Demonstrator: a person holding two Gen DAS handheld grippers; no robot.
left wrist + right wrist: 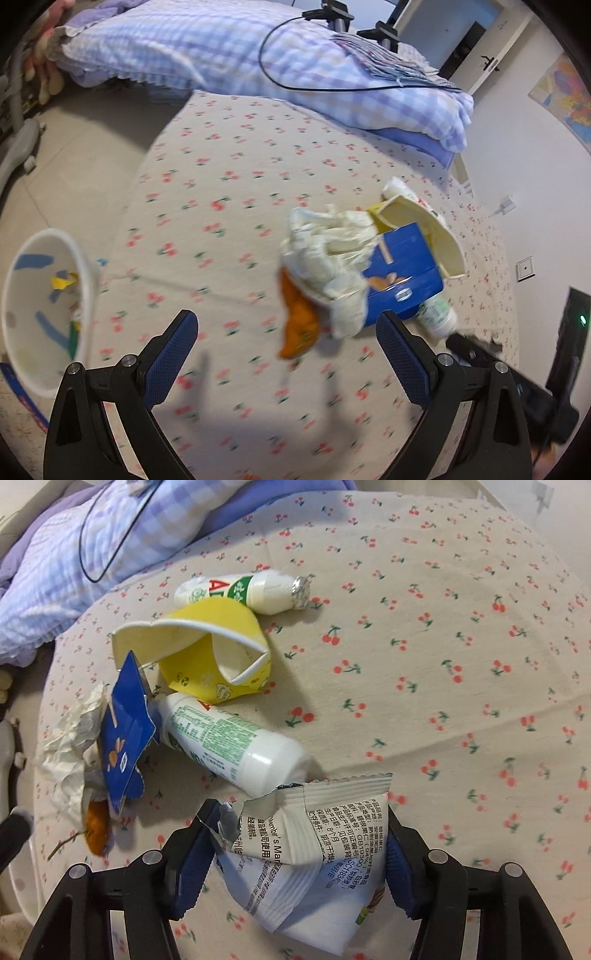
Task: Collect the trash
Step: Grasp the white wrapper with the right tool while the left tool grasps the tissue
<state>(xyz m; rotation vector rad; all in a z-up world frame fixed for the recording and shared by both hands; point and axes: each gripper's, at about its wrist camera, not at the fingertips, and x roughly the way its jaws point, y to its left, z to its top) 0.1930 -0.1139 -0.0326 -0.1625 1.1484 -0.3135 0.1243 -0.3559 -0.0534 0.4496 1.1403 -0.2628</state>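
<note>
Trash pile: lay on the cherry-print beige bedsheet (443,627), gathered in one loose cluster.
Torn white printed snack wrapper (314,842): sat between the blue pads of the right gripper (301,853), both pads against its edges, grasped; lower end of the wrapper hung toward the camera.
Right gripper: partly closed, clenched on that wrapper, pointed steeply down at the sheet.
White plastic drink bottle with green print (229,746): lay on its side just beyond the wrapper, touching the blue box.
Flattened blue cardboard box (125,738): leaned tilted on the bottle's left end.
Crumpled white tissue paper (328,258): rested against the box on its far side from the bottle.
Orange peel scrap (299,325): lay under the tissue's edge.
Crushed yellow paper cup (207,653): lay on its side, between the two bottles.
Second white bottle with foil top (251,590): lay beyond the cup, nearer the pillow.
Left gripper (286,354): released, jaws wide, nothing between them, hung above the sheet just short of the pile.
White plastic waste bin (88,280): stood at the bed's left edge, coloured scraps inside.
Blue checked pillow (229,48): lay at the far end, a black cable (266,70) looped over it.
</note>
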